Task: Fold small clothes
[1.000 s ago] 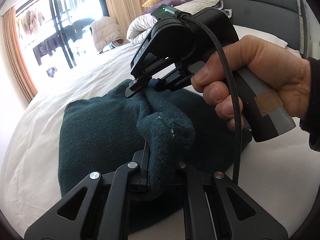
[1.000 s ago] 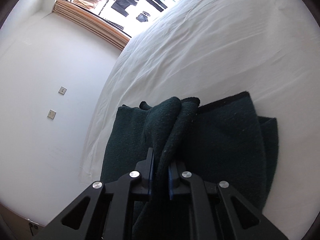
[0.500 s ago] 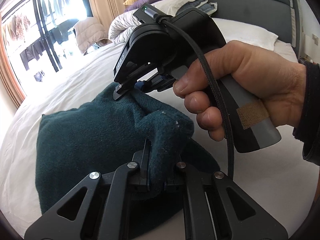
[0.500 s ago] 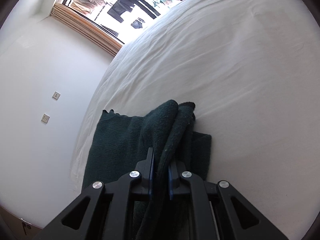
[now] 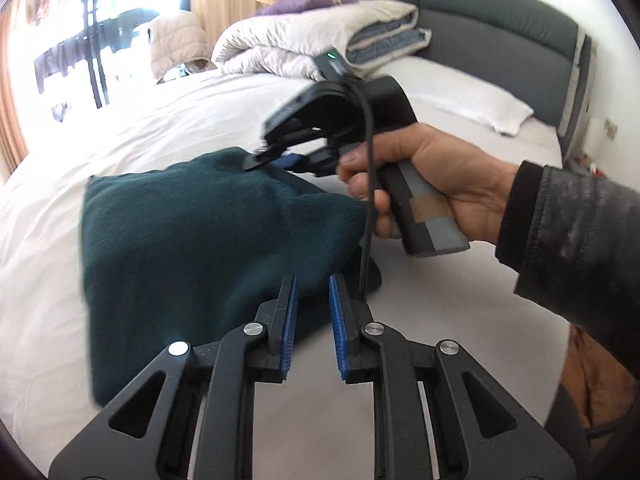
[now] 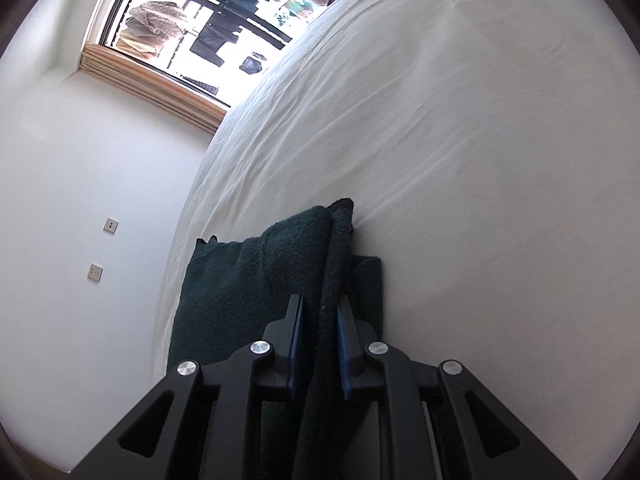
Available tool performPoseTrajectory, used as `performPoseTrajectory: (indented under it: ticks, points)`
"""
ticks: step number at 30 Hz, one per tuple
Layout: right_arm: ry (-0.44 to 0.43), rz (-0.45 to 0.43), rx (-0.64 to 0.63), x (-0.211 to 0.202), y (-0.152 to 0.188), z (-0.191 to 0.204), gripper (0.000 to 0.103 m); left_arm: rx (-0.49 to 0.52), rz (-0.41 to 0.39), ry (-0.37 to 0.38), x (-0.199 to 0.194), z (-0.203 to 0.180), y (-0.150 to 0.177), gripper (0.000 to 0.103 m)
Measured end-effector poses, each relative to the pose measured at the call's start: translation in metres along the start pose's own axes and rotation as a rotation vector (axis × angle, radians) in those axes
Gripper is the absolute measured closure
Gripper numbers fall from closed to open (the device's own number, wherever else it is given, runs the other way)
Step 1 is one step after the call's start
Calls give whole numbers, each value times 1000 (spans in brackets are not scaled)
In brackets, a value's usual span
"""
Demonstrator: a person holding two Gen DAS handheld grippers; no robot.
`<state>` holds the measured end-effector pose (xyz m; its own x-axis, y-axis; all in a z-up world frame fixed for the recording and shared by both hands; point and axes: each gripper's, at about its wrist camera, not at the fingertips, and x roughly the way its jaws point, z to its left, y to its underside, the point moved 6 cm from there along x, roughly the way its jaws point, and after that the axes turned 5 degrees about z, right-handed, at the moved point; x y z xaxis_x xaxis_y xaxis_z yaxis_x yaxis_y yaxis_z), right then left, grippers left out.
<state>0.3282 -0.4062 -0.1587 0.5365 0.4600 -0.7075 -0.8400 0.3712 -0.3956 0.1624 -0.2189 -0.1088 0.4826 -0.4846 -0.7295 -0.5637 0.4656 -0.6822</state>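
While the dark green fleece garment [image 5: 208, 232] lies folded over on the white bed sheet [image 5: 168, 120], you've got both grippers right at its near edge. From your left wrist view it reads as a flat, doubled slab of cloth, its far corner under the tip of your right gripper [image 5: 280, 160]. Your left gripper [image 5: 312, 300] has its jaws opening now: the blue pads [image 5: 289, 320] stand apart with a clear gap, and the cloth edge sits just ahead of the tips, nothing pinched between them. Over in the right wrist view, a raised ridge of the garment [image 6: 320, 280] runs straight between the fingers of your right gripper [image 6: 319, 320]; those jaws are opening too, and the pads stand a little off the fold on both sides rather than pressing it. Your right hand [image 5: 432, 184] wraps the grey handle, a dark sleeve [image 5: 568, 232] at the wrist, with a black cable [image 5: 370, 168] hanging down past your fingers. Further back on the bed you have a pile of rolled duvets [image 5: 320, 44] topped with purple and yellow cushions, a white pillow [image 5: 472, 100] against the grey headboard [image 5: 500, 28], and a bright window [image 6: 208, 28] beyond.
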Motion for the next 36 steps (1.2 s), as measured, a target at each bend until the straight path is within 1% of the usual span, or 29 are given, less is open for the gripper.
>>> performPoseTrajectory:
  ticks: [1, 2, 3, 4, 5, 6, 7, 8, 9, 11, 12, 13, 14, 15, 16, 17, 18, 20, 23, 25, 26, 28, 30, 32, 33, 34, 36]
  points:
    - [67, -27, -32, -10, 3, 4, 70, -24, -17, 3, -12, 8, 6, 87]
    - [106, -56, -63, -22, 7, 8, 64, -48, -39, -2, -23, 23, 8, 87]
    - [113, -79, -77, -34, 13, 13, 63, -70, -53, -26, -31, 38, 9, 87]
    - [102, -99, -85, -47, 20, 19, 63, -94, -66, -57, -37, 57, 8, 87]
    - [83, -118, -98, -59, 28, 26, 63, -109, -70, -78, -37, 68, -3, 87]
    - [62, -132, -112, -69, 39, 33, 63, -123, -67, -99, -37, 86, -6, 87]
    - [41, -135, -120, -74, 49, 41, 63, -134, -57, -119, -34, 102, -8, 87]
    - [27, -118, -131, -75, 61, 48, 63, -139, -43, -134, -30, 114, -11, 87]
    - [40, -95, -149, -72, 72, 53, 63, -141, -33, -145, -25, 124, -12, 87]
    - [100, -72, -166, -66, 88, 53, 63, -140, 3, -158, -14, 137, -6, 87]
    - [124, -58, -157, -61, 95, 49, 63, -132, 23, -154, -8, 138, -3, 87]
    - [115, -40, -136, -56, 102, 43, 63, -126, 47, -157, -2, 141, 4, 87]
    - [95, -24, -114, -52, 108, 36, 63, -116, 75, -162, 9, 129, 2, 87]
    - [102, -14, -105, -49, 115, 28, 63, -101, 96, -164, 16, 126, 9, 87]
    - [119, -9, -99, -47, 119, 19, 67, -90, 103, -167, 26, 121, 16, 87]
    - [132, -8, -86, -47, 122, 12, 77, -79, 112, -173, 29, 121, 23, 87]
    - [130, -11, -70, -49, 126, 6, 82, -71, 115, -180, 29, 123, 29, 88]
    - [102, -9, -36, -53, 131, 2, 84, -72, 117, -181, 31, 122, 42, 88]
    - [142, -8, -87, -56, 138, 2, 84, -99, 129, -152, 32, 124, 47, 88]
    - [149, -13, -75, -60, 136, -3, 87, -106, 127, -140, 33, 128, 51, 88]
    - [151, -16, -60, -63, 135, -4, 87, -103, 126, -141, 32, 123, 47, 88]
    - [199, -36, -64, -69, 135, 5, 86, -97, 125, -144, 28, 125, 53, 88]
    - [247, -77, -110, -77, 136, 21, 82, -103, 121, -141, 33, 123, 49, 88]
    - [224, -109, -168, -78, 135, 42, 74, -107, 119, -139, 38, 115, 40, 88]
    - [201, -117, -192, -76, 132, 51, 73, -106, 119, -140, 36, 113, 39, 88]
    - [198, -117, -216, -73, 132, 58, 73, -105, 119, -140, 36, 113, 40, 88]
    - [228, -103, -245, -64, 130, 61, 73, -111, 119, -136, 35, 111, 38, 88]
